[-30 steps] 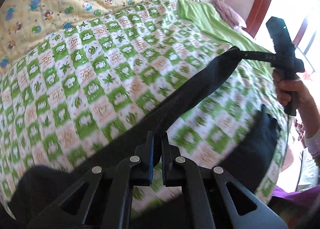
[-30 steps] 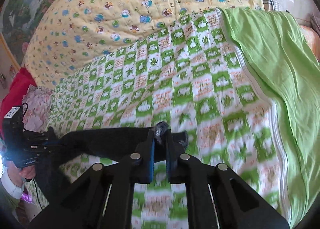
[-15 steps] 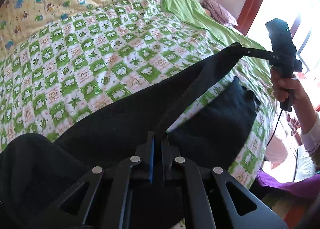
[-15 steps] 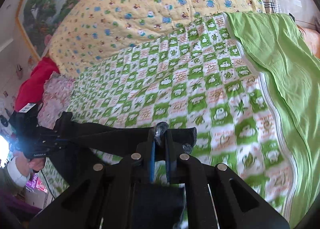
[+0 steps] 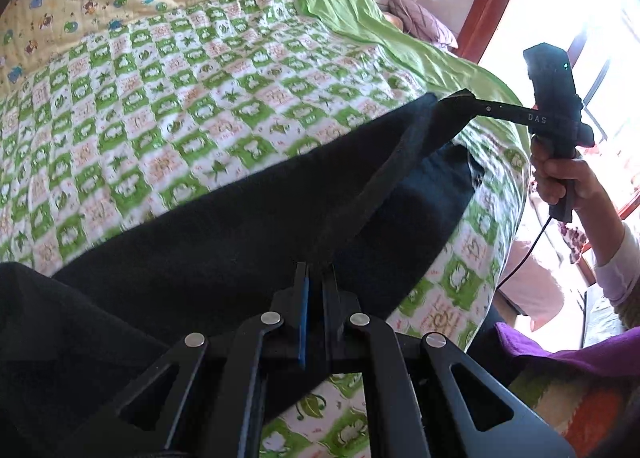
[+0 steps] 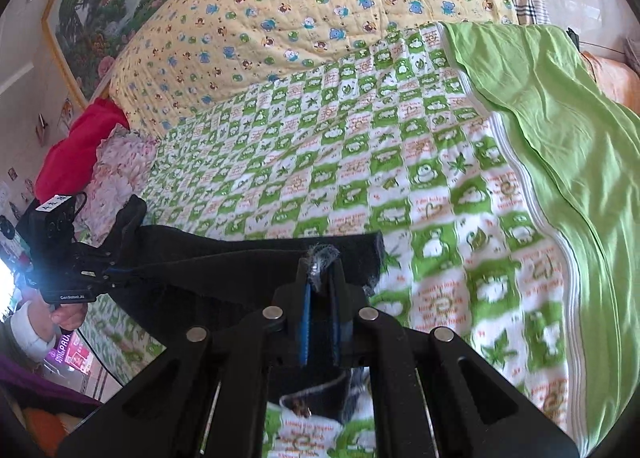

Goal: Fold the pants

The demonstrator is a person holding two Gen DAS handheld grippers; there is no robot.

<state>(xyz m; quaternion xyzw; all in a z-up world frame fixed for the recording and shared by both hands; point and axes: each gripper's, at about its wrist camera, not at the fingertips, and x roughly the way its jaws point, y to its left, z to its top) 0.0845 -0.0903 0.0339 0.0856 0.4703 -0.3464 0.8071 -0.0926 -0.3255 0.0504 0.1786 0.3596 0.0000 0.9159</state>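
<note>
Pants: we have a pair of black pants (image 5: 248,226) stretched between our 2 grippers above a green-and-white checked quilt (image 5: 168,110) on the bed; 1 edge is lifted and taut, and the rest sags down onto the quilt.

Left gripper: our left gripper (image 5: 314,270) has its jaws pinched narrow on the black cloth, which bunches right at the tips.

Right gripper: our right gripper (image 6: 320,264) is clamped on a fold of the same edge; a grey-blue frayed bit of lining pokes up between the tips. In the left wrist view we see it held in a hand (image 5: 560,182) at the far end of the taut edge.

Feel: we judge the fabric soft and limp, fairly thick and matte, so it drapes rather than holds a shape. It looks light enough for 2 pinches to carry, and not slippery or fragile.

Where to hold: we judge the thick hem or waistband edge the best place, near the 2 corners, so the cloth hangs flat between us.

Risk: if we let the span go slack, we expect the middle to droop and crease, and a thin pinch may slide off.

Around: a yellow animal-print quilt (image 6: 304,18) lies farther up the bed, and a plain green sheet (image 6: 560,106) lies to 1 side.
</note>
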